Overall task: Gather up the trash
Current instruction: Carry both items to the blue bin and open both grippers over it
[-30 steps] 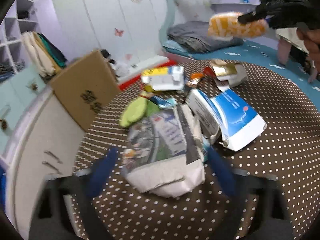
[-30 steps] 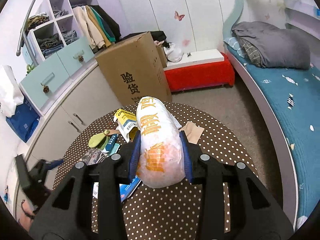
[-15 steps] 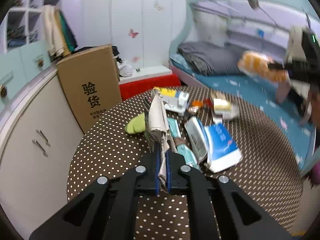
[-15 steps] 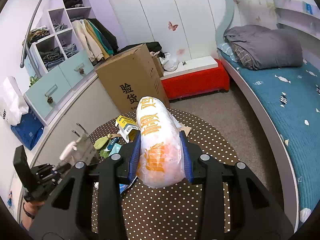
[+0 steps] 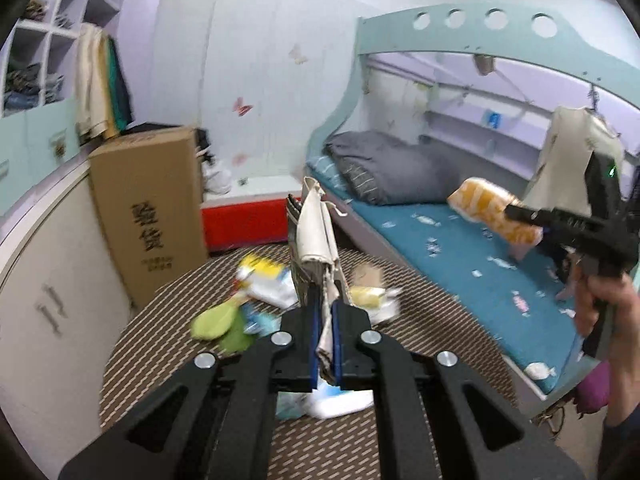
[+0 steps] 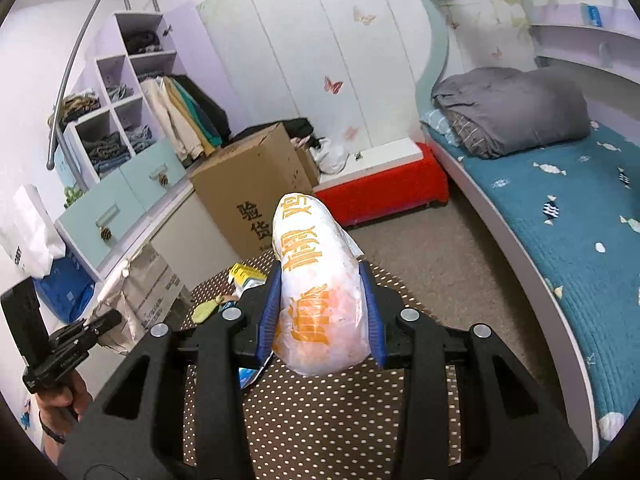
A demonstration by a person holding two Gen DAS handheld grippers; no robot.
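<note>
Left tongs [image 5: 325, 320]: clenched on a folded newspaper [image 5: 318, 236], pinched at its lower edge between the blue pads. The paper stands upright out of the tongs, clear of the surface [image 5: 420, 344].

Right tongs [image 6: 322, 312]: grasping a white bag [image 6: 320, 280] with orange characters, pads pressed on both its sides. The bag sticks out forward past the fingertips, held in the air. In the left view the same bag [image 5: 494, 210] is above the bed [image 5: 460, 264], well apart from the surface, with a hand [image 5: 604, 308] on the tool's grip.

Surface: round, brown with white dots. Still lying on it are a green wrapper [image 5: 218, 316], a yellow-and-white pack [image 5: 266, 280], a blurred white-and-blue piece [image 5: 340, 398] just under the left tongs, and other scraps too blurred to identify.

Box [image 6: 250, 196]: cardboard, on the floor just beyond the surface's far edge, beside the cabinet [image 5: 36, 280].
</note>
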